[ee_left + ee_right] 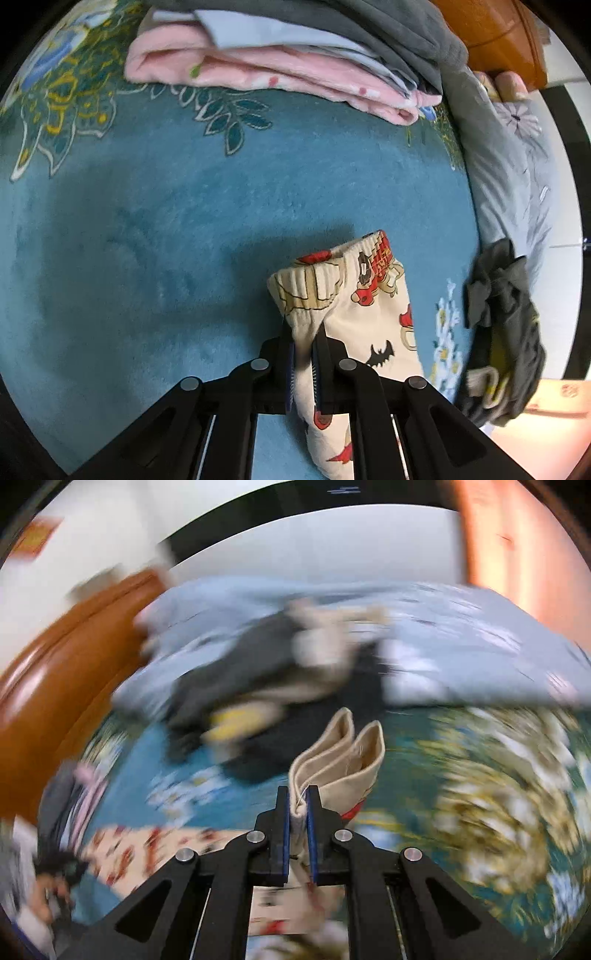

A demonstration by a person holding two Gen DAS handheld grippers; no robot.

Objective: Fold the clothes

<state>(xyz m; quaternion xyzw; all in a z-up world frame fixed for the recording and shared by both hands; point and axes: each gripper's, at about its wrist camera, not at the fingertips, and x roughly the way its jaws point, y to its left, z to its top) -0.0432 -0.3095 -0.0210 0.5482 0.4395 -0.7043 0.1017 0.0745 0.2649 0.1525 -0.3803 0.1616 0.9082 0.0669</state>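
In the left wrist view, the left tool (303, 334) is clenched on a pair of cream printed pants (354, 306), pinching the cloth near the ribbed waistband, which stands up past the fingertips. The pants, patterned with red shapes and black bats, hang down over a blue rug (184, 221) with a floral border. Farther off on the rug sits a pile of folded clothes (280, 62), pink at the bottom and grey on top. At the right lies a rumpled dark grey garment (502, 332), beside a pale grey quilt (509, 166).

The right wrist view is heavily blurred. The right tool (297, 799) is clenched on a folded cream edge of the pants (343, 753), two loops of cloth rising above the fingertips. More of the printed cloth trails to the lower left. Beyond lie a heap of dark and cream clothes (266, 664) and the pale quilt (461, 638).
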